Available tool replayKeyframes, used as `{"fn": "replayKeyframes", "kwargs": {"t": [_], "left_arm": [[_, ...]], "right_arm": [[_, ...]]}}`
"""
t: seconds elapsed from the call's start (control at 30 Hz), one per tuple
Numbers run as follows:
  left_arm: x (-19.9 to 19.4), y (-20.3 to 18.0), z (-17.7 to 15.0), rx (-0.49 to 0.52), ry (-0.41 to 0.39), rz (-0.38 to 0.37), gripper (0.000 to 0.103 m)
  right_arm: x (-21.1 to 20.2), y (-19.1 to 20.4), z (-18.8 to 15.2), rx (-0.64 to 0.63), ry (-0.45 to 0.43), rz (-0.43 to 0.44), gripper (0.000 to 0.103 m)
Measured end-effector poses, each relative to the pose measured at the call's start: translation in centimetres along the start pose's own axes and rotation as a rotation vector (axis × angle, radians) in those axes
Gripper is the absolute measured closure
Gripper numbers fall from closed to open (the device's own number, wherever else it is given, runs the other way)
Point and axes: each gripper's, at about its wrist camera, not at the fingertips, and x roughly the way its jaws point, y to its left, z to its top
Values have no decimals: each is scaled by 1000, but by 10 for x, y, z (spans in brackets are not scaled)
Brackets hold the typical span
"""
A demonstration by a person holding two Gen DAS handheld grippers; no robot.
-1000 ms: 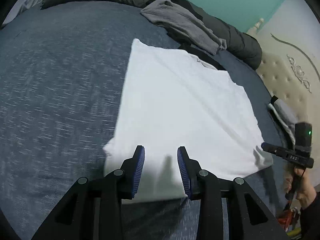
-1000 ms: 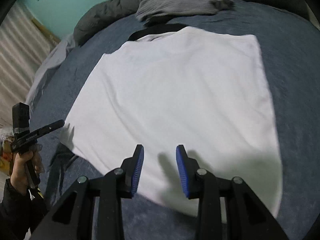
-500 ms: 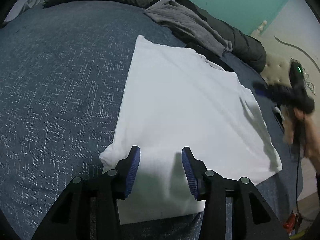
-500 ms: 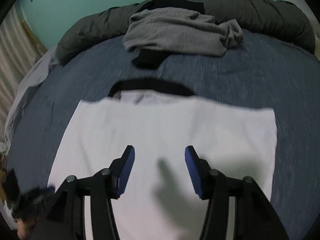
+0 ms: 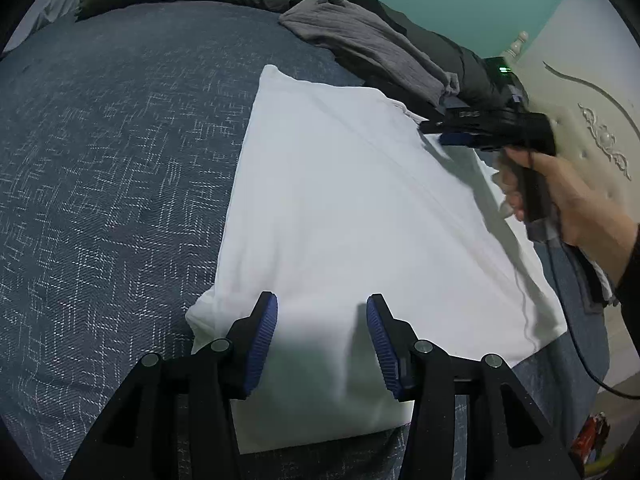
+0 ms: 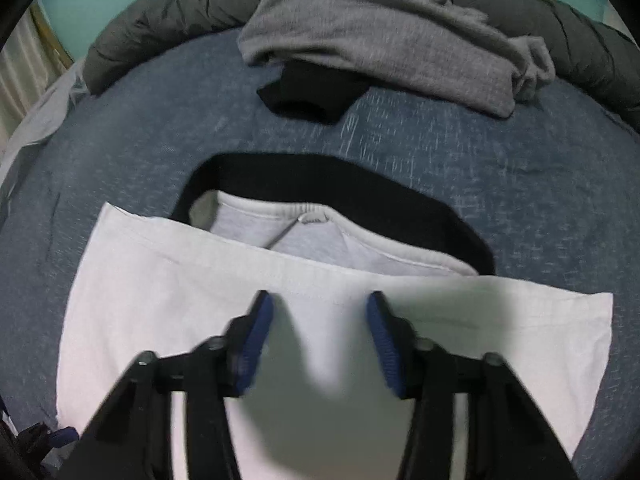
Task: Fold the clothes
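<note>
On bed (image 5: 100,160), white shirt (image 5: 340,208), claws apart

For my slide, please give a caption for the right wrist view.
Open right hand-held gripper above white shirt on blue bed, grey sweater behind.

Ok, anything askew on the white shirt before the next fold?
Yes. At the collar end of the white shirt, a black garment sticks out from underneath, curving around the neckline. Otherwise it lies flat.

No readable text

We find no legible words, brands or numbers; a small tag inside the white shirt's collar (image 6: 314,220) is too blurred to read.
</note>
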Motion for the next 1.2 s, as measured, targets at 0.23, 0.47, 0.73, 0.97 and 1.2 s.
{"fn": "replayKeyframes", "kwargs": {"t": [0.23,0.47,0.73,0.97,1.2], "left_arm": [[0,3,1,-17,-1,-12,52],[-1,4,-1,-19,-2,-13,52],[0,5,-1,-19,3,-14,52],[-1,6,-2,-28,4,-22,52],[0,4,-3,-22,5,-15,52]], "right_arm": [[-11,7,-3,-19,-72,-10,100],[-24,2,7,12,-126,-16,101],[-13,-15,11,92,-90,0,99],[-51,-49,-2,143,-174,47,95],[-42,-61,-33,128,-110,16,95]]}}
